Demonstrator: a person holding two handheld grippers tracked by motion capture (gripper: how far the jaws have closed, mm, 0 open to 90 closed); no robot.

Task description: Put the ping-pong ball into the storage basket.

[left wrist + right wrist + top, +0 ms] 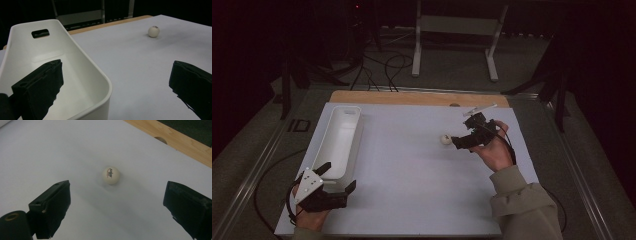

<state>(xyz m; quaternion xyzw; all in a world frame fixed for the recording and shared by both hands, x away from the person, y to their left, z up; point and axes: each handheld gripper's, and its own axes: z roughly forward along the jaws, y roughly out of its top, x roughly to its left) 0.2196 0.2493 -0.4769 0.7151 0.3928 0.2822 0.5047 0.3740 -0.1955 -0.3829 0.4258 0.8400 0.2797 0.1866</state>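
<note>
A small white ball (445, 140) with a red printed mark rests on the white table sheet, right of centre; it also shows as the ball (111, 175) ahead of my right jaws and as the ball (153, 31) far off. My right gripper (458, 140) is open, its tips just right of the ball, not touching it. In its own view the right gripper (117, 202) has the ball lying beyond the gap between the jaws. My left gripper (337, 176) is open at the near left, at the near end of a long white bin (337, 145). The bin (82, 62) holds nothing I can see.
The white sheet (412, 175) covers the table, with a wooden strip (412, 97) along the far edge. A white frame stand (457, 30) and cables lie on the dark floor beyond. Metal rails run along both sides of the table.
</note>
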